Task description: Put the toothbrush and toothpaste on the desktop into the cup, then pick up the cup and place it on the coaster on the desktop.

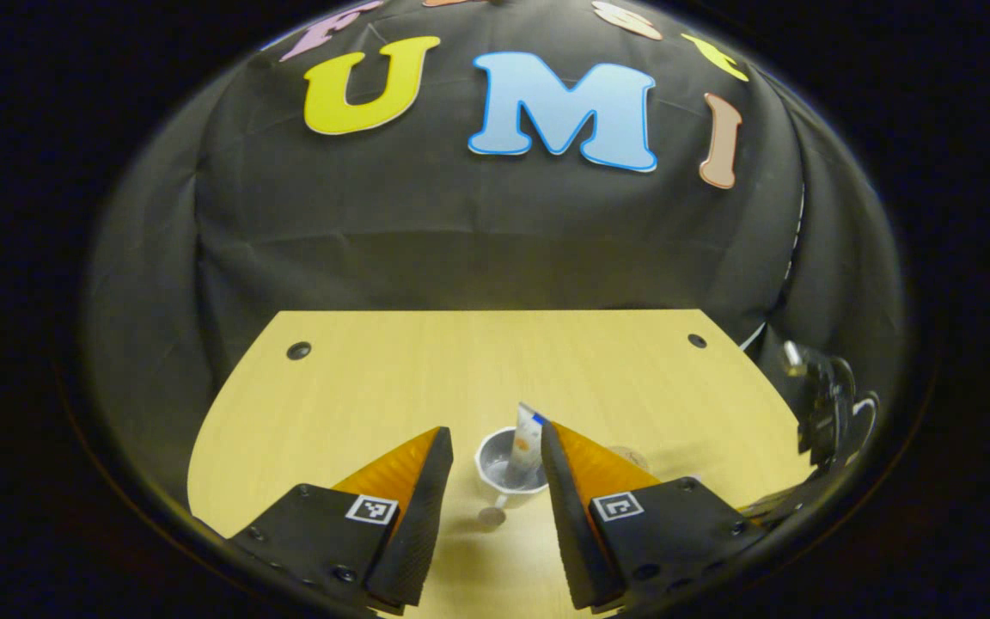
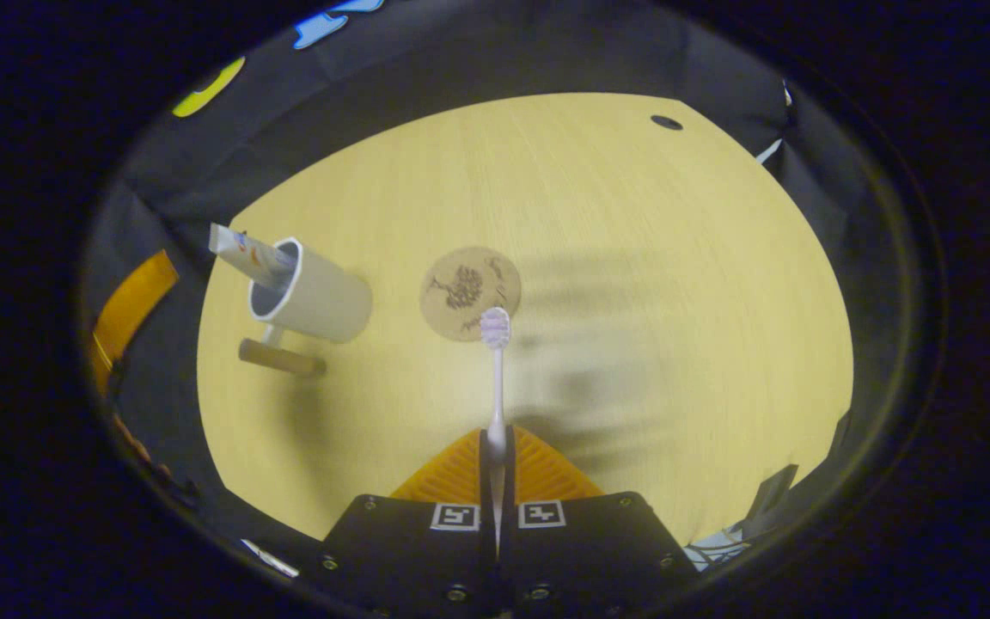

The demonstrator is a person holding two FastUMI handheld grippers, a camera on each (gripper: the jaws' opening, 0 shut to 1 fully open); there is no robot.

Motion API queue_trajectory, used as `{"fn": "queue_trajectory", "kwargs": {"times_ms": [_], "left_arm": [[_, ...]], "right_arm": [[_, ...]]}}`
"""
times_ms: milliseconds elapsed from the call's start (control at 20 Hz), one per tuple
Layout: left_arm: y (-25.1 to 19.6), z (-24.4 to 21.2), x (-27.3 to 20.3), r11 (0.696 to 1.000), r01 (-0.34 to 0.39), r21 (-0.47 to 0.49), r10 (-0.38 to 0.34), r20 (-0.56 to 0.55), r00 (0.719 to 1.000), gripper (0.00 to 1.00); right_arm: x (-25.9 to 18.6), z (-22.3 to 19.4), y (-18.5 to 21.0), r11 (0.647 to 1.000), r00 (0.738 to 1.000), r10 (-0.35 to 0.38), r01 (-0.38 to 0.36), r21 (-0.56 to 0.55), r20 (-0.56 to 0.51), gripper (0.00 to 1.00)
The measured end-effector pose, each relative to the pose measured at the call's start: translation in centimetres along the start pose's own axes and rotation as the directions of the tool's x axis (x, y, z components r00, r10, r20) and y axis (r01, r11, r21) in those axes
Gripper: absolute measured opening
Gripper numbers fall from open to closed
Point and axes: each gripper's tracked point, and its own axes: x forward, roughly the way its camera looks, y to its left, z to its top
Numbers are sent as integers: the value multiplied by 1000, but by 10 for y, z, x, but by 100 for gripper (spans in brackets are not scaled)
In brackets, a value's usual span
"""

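Right gripper view, toothbrush (image 2: 495, 378) clamped in right claw (image 2: 495, 451)

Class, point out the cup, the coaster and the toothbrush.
cup (image 2: 323, 299): right gripper view, on its side wall.
coaster (image 2: 461, 288): right gripper view, on its printed top.
toothbrush (image 2: 495, 327): right gripper view, on its bristle head.

White cup (image 2: 314, 297) with wooden-brown handle; toothpaste tube (image 2: 247, 252) white, blue and orange marks. Ahead of right gripper (image 2: 495, 447): tan coaster (image 2: 470, 292), dark floral print. Toothbrush (image 2: 496, 378) white. Desktop (image 2: 632, 258) pale yellow woodgrain.
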Motion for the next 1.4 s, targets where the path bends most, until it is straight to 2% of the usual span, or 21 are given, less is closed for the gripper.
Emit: {"fn": "queue_trajectory", "kwargs": {"times_ms": [150,350,500,750,1000,1150,1400], "left_arm": [[32,-14,-19,999,-50,-22,50,-14,999,68],[79,-38,-50,990,-127,-59,125,-40,991,67],[113,-53,-75,978,-186,-93,181,-58,982,68],[164,-78,-112,950,-283,-136,271,-98,958,68],[189,-100,-140,931,-337,-139,319,-141,937,68],[193,-108,-151,925,-355,-132,334,-158,929,68],[185,-106,-146,930,-341,-135,319,-163,934,68]], "right_arm": [[-23,57,33,999,993,39,-37,-21,115,2],[-61,131,71,995,963,96,-92,-28,251,2],[-60,162,101,992,941,119,-125,-1,316,2],[-39,178,121,992,914,106,-125,23,392,2],[-24,184,137,994,885,104,-108,-17,455,2],[-19,180,145,992,871,114,-125,-8,477,2],[-18,162,152,990,826,128,-73,-121,548,2]]}}
